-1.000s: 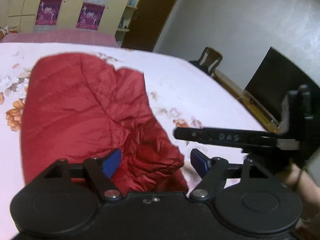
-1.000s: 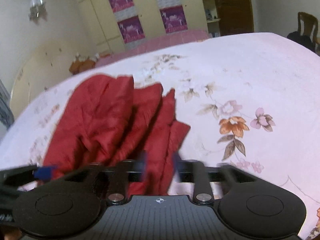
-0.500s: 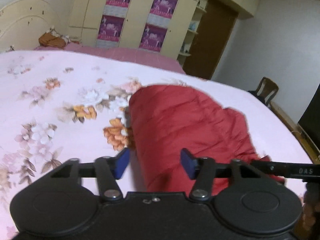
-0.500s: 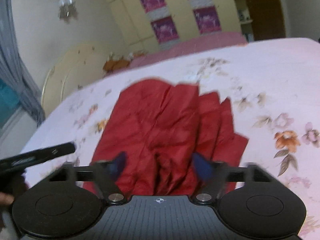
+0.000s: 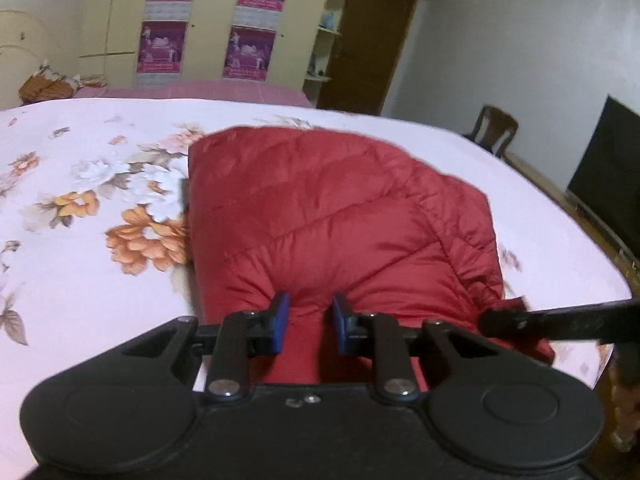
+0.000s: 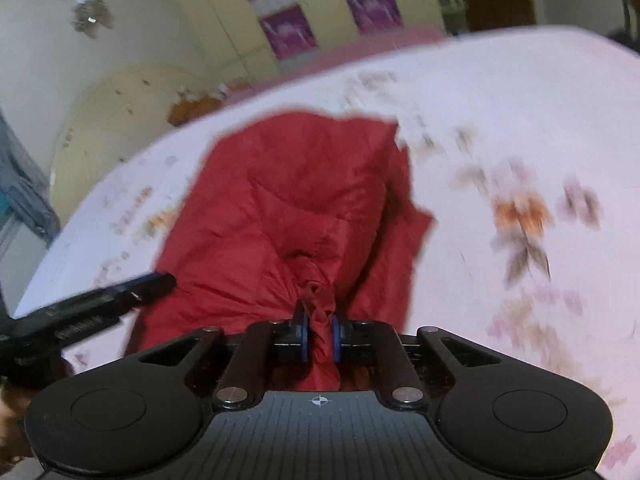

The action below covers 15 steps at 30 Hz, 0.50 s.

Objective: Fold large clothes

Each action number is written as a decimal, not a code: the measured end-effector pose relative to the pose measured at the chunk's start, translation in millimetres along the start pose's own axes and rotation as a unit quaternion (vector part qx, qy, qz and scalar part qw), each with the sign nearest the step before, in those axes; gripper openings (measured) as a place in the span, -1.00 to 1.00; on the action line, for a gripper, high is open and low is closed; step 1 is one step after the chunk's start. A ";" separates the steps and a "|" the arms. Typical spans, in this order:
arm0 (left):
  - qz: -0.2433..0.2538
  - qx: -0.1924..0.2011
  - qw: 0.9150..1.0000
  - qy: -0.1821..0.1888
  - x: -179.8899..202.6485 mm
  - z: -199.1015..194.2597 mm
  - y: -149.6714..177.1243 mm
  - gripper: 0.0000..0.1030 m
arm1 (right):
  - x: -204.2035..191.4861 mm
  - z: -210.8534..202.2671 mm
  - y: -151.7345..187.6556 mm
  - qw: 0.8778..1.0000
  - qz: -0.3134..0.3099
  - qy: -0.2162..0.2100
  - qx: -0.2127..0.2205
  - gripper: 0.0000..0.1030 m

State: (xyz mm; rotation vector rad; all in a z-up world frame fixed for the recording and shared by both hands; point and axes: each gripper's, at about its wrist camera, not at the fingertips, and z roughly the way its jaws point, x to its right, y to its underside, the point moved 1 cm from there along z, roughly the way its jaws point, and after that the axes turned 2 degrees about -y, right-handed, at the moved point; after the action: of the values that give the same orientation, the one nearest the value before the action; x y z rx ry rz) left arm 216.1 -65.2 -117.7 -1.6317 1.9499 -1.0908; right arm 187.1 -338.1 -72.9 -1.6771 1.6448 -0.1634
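The left tool (image 5: pixel 308 322), black with blue pads, has its jaws closing on a hump of the red quilted puffer jacket (image 5: pixel 332 216): the fabric bulges up between the two pads, which press into it from either side with a gap left between them. The right tool (image 6: pixel 319 330), of the same build, is pinched nearly tight on a twisted bunch of the jacket's near edge, the cloth puckering up just above its pads. Both grips sit on the jacket's near end, the right tool's arm reaching in at the jacket's right corner in the left wrist view. The jacket lies folded into a thick slab on the pink bed sheet with printed flowers (image 5: pixel 80 208), its long axis running away from the tools toward the far side of the bed, its rounded far end pointing at the cream wardrobe with purple posters (image 5: pixel 208 28). Looser layers splay out along the jacket's right side. The jacket's near edge is hidden under both tool bodies, and the right wrist view is smeared with motion blur, so the flowers right of the jacket are hard to make out.
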 end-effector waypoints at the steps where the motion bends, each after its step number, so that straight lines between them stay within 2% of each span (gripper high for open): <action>1: 0.004 -0.003 1.000 -0.002 2.9 3.5 1.1 -0.57 | 3.4 5.4 3.9 1.000 -0.001 0.004 -0.001 -0.78; 6: 0.008 -0.014 1.000 -0.010 5.8 9.4 2.8 -0.57 | 18.4 5.0 5.1 0.999 0.029 -0.012 -0.009 -0.76; 8: 0.007 -0.017 1.000 -0.015 8.0 6.4 0.9 -0.57 | 14.7 -9.3 1.6 1.000 0.009 -0.002 -0.004 -0.65; 9: 0.003 -0.018 1.000 -0.018 8.2 6.3 -0.3 -0.57 | 11.5 -15.6 -0.1 1.000 -0.004 0.010 0.002 -0.46; 12: 0.001 -0.021 0.999 -0.028 12.1 6.3 -2.2 -0.57 | 5.0 -35.0 -5.3 0.998 -0.047 0.032 0.031 -0.42; 15: 0.002 -0.027 0.999 -0.037 16.6 5.5 -4.2 -0.57 | -8.7 -49.4 -14.7 0.994 -0.081 0.021 0.069 -0.43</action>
State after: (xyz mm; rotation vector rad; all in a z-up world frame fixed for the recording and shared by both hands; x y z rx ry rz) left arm 218.4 -82.8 -114.8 -1.6709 1.9509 -0.9704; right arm 168.8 -353.0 -26.2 -1.7091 1.4919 -0.3864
